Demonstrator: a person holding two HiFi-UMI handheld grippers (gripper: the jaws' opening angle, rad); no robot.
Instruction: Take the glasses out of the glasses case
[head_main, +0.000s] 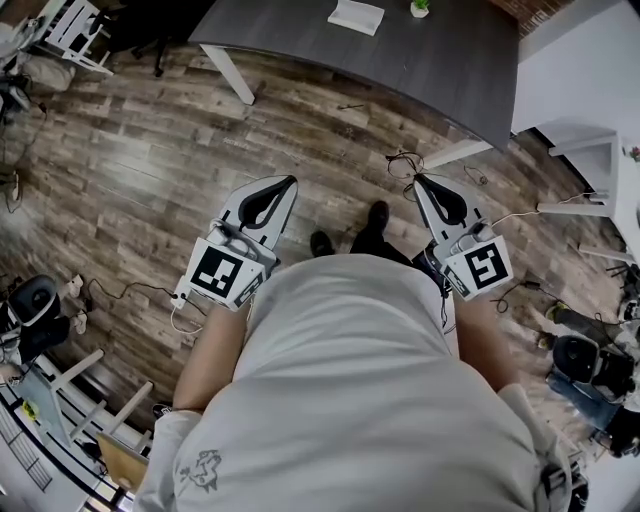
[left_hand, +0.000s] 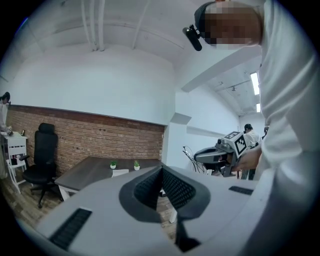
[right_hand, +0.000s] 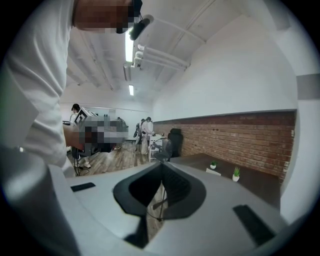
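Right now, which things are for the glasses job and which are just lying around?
For the job: left gripper, shut, empty; right gripper, shut, empty; white thing on the grey table, maybe the case, too far to tell.
Lying about: potted plants and; black office chair; cables on the floor.

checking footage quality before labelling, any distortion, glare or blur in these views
Head view: wide-angle stretch toward the edges, even light, a soft sheen on the floor, sharp throughout. Left gripper view: fisheye circle with black corners, ceiling lights glaring at right, a mosaic patch up top. Right gripper view: same fisheye, a ceiling lamp blown out, mosaic patches at left.
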